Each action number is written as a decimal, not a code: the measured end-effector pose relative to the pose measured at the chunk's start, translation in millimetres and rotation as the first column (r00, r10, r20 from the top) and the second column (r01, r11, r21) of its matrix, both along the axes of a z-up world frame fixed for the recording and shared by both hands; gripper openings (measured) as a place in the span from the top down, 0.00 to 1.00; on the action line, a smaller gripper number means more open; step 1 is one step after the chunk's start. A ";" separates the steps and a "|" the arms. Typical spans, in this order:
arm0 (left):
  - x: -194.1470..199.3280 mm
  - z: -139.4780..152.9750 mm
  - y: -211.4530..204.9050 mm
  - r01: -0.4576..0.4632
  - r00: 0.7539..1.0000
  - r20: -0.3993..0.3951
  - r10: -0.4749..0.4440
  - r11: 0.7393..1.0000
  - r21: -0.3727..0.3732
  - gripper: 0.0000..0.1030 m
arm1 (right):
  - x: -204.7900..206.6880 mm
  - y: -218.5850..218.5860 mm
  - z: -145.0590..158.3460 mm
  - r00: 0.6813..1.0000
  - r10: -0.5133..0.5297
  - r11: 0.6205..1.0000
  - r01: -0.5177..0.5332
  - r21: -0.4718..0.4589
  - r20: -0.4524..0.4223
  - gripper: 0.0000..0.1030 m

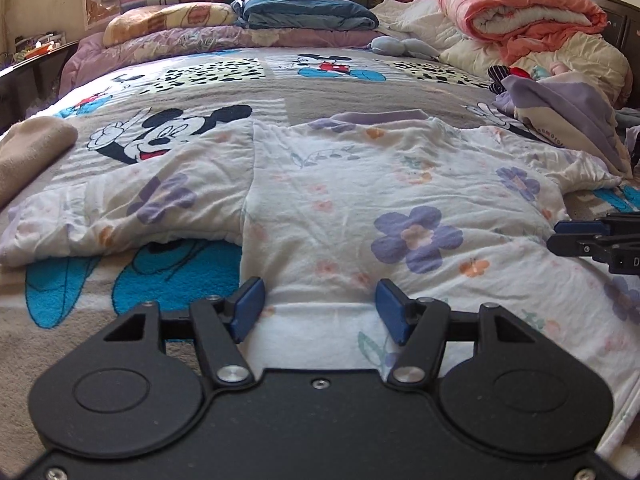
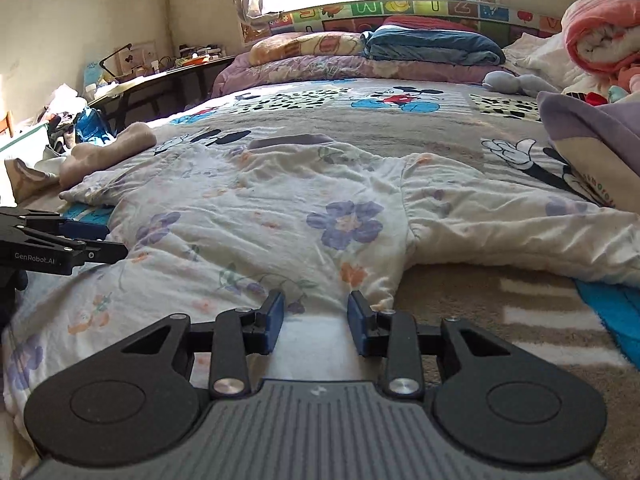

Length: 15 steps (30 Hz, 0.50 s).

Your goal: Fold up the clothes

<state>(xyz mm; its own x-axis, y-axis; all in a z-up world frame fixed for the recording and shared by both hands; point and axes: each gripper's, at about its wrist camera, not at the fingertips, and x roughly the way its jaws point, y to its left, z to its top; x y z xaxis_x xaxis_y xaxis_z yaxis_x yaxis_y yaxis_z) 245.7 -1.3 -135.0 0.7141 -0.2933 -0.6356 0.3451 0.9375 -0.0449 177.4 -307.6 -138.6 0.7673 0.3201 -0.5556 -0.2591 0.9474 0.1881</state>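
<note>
The left tongs (image 1: 320, 306) stand wide and the right tongs (image 2: 316, 316) narrower, both empty, over the near hem of the flowered shirt (image 1: 360, 208), which lies spread flat across the bed (image 1: 320, 96) near its front edge

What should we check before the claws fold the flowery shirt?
1. Flowery shirt spread flat on the Mickey blanket: ok, only wrinkled.
2. Both sleeves out to the sides: ok.
3. Left claw open over the bottom hem: ok.
4. Right claw open over the hem: ok.
5. Hem pinched yet: not ok, the pads stand apart.
6. Purple clothes pile clear of the sleeve: cannot tell.
</note>
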 end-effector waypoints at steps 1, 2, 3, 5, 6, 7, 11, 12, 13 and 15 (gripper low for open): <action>0.0 0.3 1.4 -0.002 1.000 -0.004 0.002 1.000 -0.011 0.41 | 1.2 -4.1 -0.7 1.000 -0.002 1.000 0.002 0.029 -0.008 0.66; -0.2 0.6 2.5 -0.002 1.000 -0.008 0.002 1.000 -0.019 0.41 | 2.4 -8.0 -1.1 1.000 -0.002 0.998 0.003 0.055 -0.017 0.66; -1.2 1.1 2.8 -0.001 1.000 -0.009 0.001 1.000 -0.022 0.41 | 3.1 -10.2 -0.6 1.000 -0.001 0.998 0.003 0.068 -0.026 0.67; -4.1 2.2 3.0 0.000 1.000 -0.011 -0.001 1.000 -0.022 0.41 | 1.8 -8.5 1.7 0.999 0.002 0.999 0.000 0.049 -0.035 0.67; -6.1 2.8 2.8 0.001 1.000 -0.011 -0.001 1.000 -0.019 0.41 | -0.7 -5.0 2.8 0.999 0.003 1.000 -0.003 0.021 -0.033 0.67; -8.6 3.1 2.2 0.002 1.000 -0.008 -0.002 1.000 -0.014 0.41 | -2.9 -2.1 4.2 0.999 0.003 1.000 -0.003 -0.003 -0.032 0.67; -21.0 3.3 3.1 0.006 1.000 0.001 -0.006 1.000 -0.002 0.41 | -10.0 -4.0 8.2 0.999 -0.009 1.000 0.009 0.000 -0.050 0.67; -24.9 3.2 3.4 0.007 1.000 0.005 -0.007 1.000 0.003 0.41 | -12.7 -4.0 9.4 0.998 -0.008 1.000 0.008 -0.005 -0.055 0.67; -28.7 3.0 3.8 0.007 1.000 0.008 -0.007 1.000 0.006 0.41 | -16.1 -3.5 10.4 0.998 -0.007 1.000 0.006 -0.014 -0.057 0.67; -35.4 2.7 5.6 0.006 1.000 0.009 -0.006 1.000 0.005 0.41 | -24.3 -2.9 11.0 0.999 -0.010 1.000 0.008 -0.029 -0.052 0.67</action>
